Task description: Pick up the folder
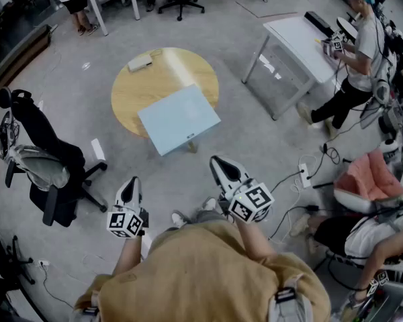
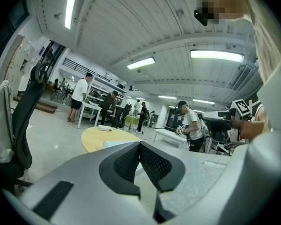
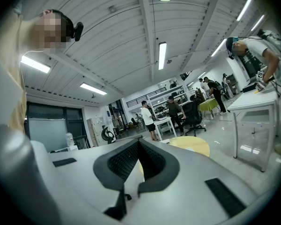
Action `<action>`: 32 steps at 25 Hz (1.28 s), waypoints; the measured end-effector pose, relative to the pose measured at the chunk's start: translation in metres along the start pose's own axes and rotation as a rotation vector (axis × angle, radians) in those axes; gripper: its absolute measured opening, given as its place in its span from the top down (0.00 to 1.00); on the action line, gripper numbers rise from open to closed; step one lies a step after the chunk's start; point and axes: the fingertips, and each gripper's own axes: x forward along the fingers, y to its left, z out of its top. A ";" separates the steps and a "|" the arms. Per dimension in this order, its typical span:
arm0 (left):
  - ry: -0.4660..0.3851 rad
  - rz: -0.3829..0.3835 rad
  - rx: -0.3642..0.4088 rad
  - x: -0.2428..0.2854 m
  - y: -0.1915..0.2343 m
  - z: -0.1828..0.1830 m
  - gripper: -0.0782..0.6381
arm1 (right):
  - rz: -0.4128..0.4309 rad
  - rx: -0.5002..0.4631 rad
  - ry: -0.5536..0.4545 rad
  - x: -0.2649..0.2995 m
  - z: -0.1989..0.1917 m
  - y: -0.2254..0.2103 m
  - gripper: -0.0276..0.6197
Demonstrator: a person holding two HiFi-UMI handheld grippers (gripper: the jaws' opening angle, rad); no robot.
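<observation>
Closed and empty, the left gripper (image 1: 129,184) and right gripper (image 1: 219,162) point level; well ahead of their fingertips, across grey floor, a pale blue folder (image 1: 179,118) overhangs the near edge of a round wooden table (image 1: 131,96); its long axis slants near-left to far-right. Beyond it sits a white box (image 1: 140,62); a black office chair (image 1: 47,170) stands left of the left fingers.

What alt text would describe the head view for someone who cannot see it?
Seen from above, a person in a tan shirt holds a left hand-held gripper and a right hand-held gripper, both shut and empty, short of a pale blue flat folder lying on a round light wooden table and overhanging its near edge.
</observation>
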 end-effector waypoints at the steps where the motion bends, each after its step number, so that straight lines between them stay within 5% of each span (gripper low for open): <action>1: -0.002 -0.002 -0.003 0.000 -0.004 0.000 0.89 | 0.000 -0.008 -0.004 -0.004 0.001 0.001 0.96; 12: -0.026 0.005 0.017 0.025 -0.045 0.014 0.89 | 0.045 -0.087 -0.006 -0.018 0.024 -0.013 0.96; 17: -0.064 -0.029 -0.056 0.031 -0.052 0.014 0.89 | 0.104 -0.008 -0.025 -0.016 0.025 -0.031 0.95; 23: -0.032 0.094 -0.109 0.030 -0.036 -0.009 0.89 | 0.120 -0.033 0.031 -0.017 0.016 -0.052 0.95; 32: -0.066 0.169 -0.185 0.041 -0.047 -0.023 0.89 | 0.228 0.020 0.091 -0.015 -0.007 -0.064 0.95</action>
